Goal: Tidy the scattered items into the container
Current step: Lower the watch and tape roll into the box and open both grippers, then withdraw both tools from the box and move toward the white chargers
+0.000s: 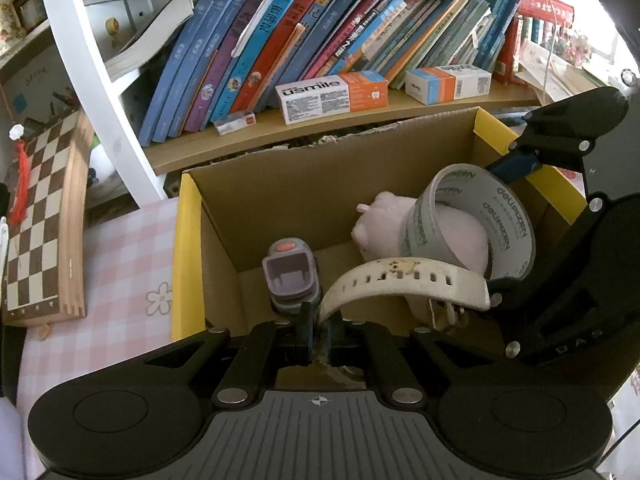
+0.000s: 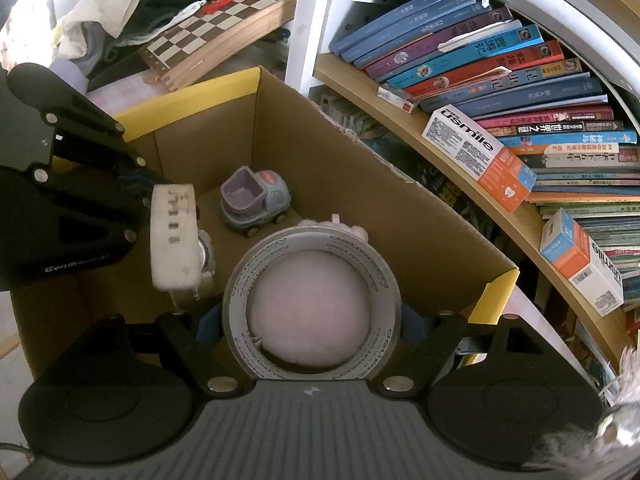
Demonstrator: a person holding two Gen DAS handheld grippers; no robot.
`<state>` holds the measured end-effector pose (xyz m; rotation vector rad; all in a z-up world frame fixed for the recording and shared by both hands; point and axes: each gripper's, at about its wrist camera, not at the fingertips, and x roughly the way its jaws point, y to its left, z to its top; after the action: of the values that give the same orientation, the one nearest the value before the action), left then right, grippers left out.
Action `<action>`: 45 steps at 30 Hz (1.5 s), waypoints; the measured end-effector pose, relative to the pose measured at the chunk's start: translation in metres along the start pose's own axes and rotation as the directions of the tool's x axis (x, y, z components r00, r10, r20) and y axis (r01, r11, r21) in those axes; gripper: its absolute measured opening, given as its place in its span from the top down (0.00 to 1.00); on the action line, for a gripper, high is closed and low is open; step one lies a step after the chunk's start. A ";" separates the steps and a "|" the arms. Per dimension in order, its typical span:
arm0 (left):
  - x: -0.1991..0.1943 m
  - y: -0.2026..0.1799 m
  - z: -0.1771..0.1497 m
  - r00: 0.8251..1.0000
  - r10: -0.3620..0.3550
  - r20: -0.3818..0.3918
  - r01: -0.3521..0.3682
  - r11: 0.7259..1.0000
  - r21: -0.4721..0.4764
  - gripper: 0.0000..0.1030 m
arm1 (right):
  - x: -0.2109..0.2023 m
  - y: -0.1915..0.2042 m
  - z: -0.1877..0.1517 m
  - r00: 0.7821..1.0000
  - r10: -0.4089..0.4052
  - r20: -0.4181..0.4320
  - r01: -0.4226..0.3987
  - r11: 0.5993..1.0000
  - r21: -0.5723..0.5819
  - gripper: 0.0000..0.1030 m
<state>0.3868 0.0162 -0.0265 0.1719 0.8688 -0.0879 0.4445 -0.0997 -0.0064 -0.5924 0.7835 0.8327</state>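
An open cardboard box point(image 1: 256, 200) point(image 2: 360, 168) with yellow flaps stands under both grippers. Inside lie a grey-purple toy truck point(image 1: 290, 276) point(image 2: 256, 200) and a pink plush toy point(image 1: 380, 220) point(image 2: 308, 312). My left gripper point(image 1: 317, 322) point(image 2: 148, 192) is shut on a worn white watch strap point(image 1: 404, 280) point(image 2: 174, 240), which hangs over the box interior. My right gripper point(image 2: 310, 320) point(image 1: 514, 224) is shut on a grey tape roll point(image 2: 312, 242) point(image 1: 500, 216), with a blue pad on each side. The roll hangs above the plush toy, which shows through its hole.
A curved wooden bookshelf point(image 1: 360, 120) point(image 2: 440, 152) behind the box holds leaning books and orange-and-white toothpaste boxes point(image 1: 332, 96) point(image 2: 480, 152). A folded chessboard point(image 1: 40, 220) point(image 2: 224, 32) sits left of the box on a pink checked cloth point(image 1: 120, 260). Clothes point(image 2: 120, 12) are piled beyond it.
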 end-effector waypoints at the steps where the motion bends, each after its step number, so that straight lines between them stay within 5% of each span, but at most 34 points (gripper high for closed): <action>1: 0.000 0.000 0.000 1.000 -0.004 -0.001 0.004 1.000 0.003 0.91 | 0.000 0.000 0.000 1.000 0.001 0.000 -0.001 1.000 0.000 0.19; 10: -0.003 -0.001 0.000 1.000 -0.015 0.011 0.015 1.000 0.000 0.85 | -0.002 -0.003 -0.001 1.000 0.001 0.014 -0.001 1.000 0.022 0.19; 12: -0.007 0.000 0.001 0.999 -0.014 0.030 0.014 1.000 -0.004 0.70 | -0.003 -0.004 -0.002 1.000 -0.008 0.022 0.007 0.999 0.034 0.18; 19: -0.033 0.005 0.011 0.993 -0.012 0.119 0.013 1.000 -0.005 0.52 | -0.016 -0.011 -0.002 0.996 -0.046 0.077 0.041 0.997 0.072 0.14; 35: -0.093 -0.011 0.009 0.967 0.001 0.255 -0.010 0.999 0.034 0.49 | -0.087 -0.001 -0.001 0.971 -0.102 0.214 0.078 0.990 0.116 0.10; 45: -0.161 -0.021 -0.014 0.928 -0.048 0.370 0.008 0.994 0.109 0.33 | -0.161 0.030 -0.018 0.940 -0.104 0.324 0.075 0.992 0.102 0.05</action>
<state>0.2698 -0.0008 0.0856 0.2337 0.4860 -0.1877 0.3431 -0.1639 0.1071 -0.3929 0.4808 0.7832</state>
